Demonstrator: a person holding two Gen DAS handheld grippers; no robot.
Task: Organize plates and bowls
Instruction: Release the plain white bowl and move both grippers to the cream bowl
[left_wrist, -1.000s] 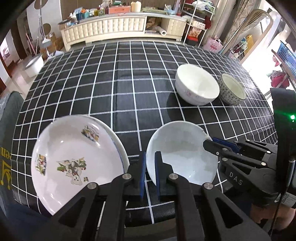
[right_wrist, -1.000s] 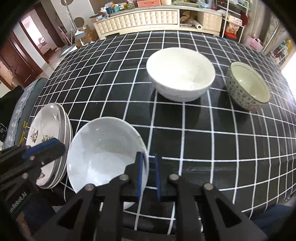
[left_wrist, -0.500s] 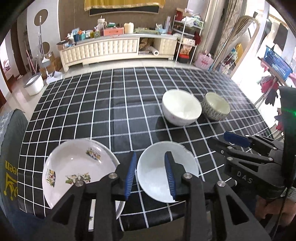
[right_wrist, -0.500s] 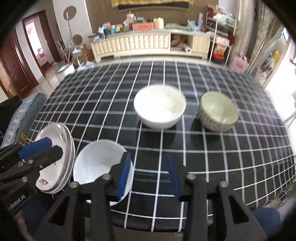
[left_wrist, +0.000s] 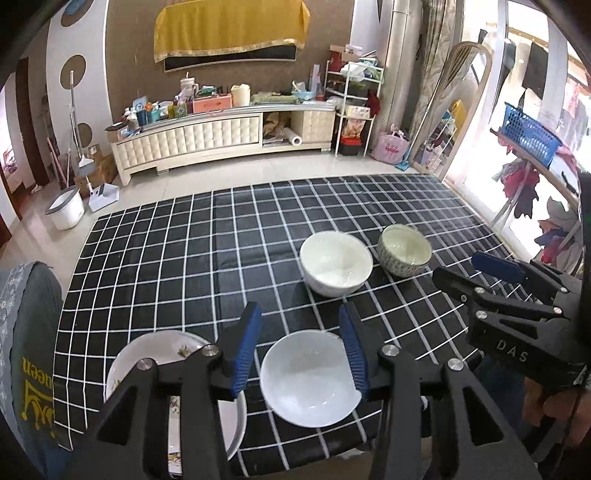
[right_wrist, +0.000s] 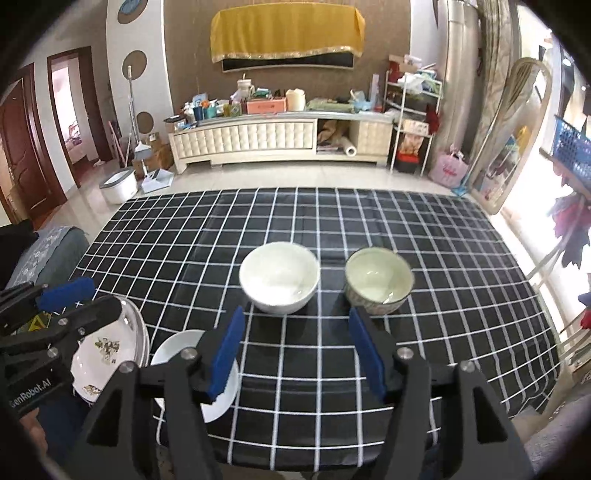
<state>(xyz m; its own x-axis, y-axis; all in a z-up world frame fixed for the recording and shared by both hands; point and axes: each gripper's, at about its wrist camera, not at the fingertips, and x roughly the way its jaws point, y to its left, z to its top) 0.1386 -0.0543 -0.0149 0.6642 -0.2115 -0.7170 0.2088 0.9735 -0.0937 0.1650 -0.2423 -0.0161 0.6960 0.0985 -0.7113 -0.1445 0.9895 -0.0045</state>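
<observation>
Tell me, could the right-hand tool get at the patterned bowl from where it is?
Probably yes. The right tool is open and holds nothing, and the patterned bowl stands just ahead of it, beside the white bowl but apart from it, with only bare tablecloth between.

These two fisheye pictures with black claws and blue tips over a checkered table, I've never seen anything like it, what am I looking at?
A person holds a two-finger tool in each hand, each carrying a camera that looks along its jaws. One picture is from the left gripper, the other from the right gripper. Both have their jaws open and hold nothing. On the checkered tablecloth sit a stack of patterned plates, a shallow white dish, a white bowl and a patterned bowl.
</observation>
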